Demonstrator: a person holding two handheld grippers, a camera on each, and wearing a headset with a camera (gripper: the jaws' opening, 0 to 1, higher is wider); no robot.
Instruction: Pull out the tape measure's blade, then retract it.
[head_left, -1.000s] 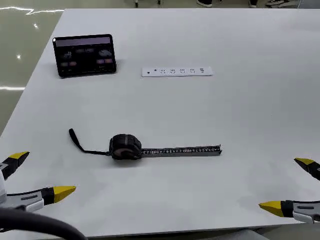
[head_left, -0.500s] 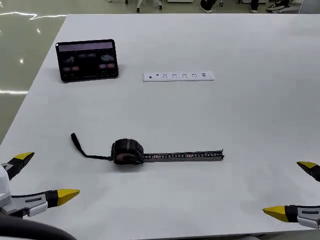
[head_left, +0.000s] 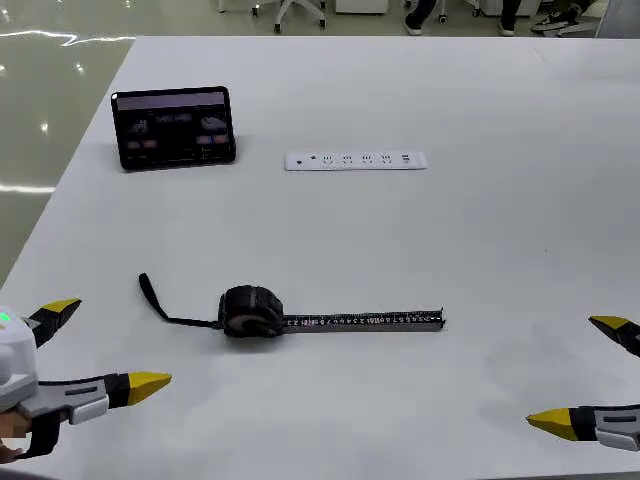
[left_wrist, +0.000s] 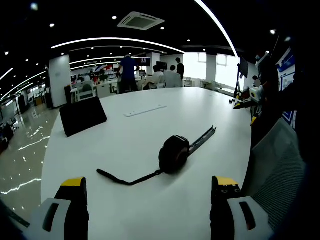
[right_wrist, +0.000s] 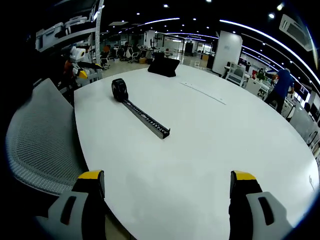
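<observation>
OK, tape measure (head_left: 250, 311) lies mid-surface (head_left: 420, 230), blade (head_left: 365, 320) already out. Left gripper (head_left: 110, 343) and right gripper (head_left: 575, 371): fingers spread, empty, well apart from it. Pin it with the left, then feed the blade back slowly with the right. It'll likely whip otherwise.

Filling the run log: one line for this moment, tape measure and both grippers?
tape measure: lying on table | blade: out, flat | left gripper: open, touching nothing | right gripper: open, touching nothing

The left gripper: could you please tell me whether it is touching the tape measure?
Apart. The head view shows bare table between the left gripper and the tape measure; the left gripper view shows its open jaws short of the strap.
</observation>
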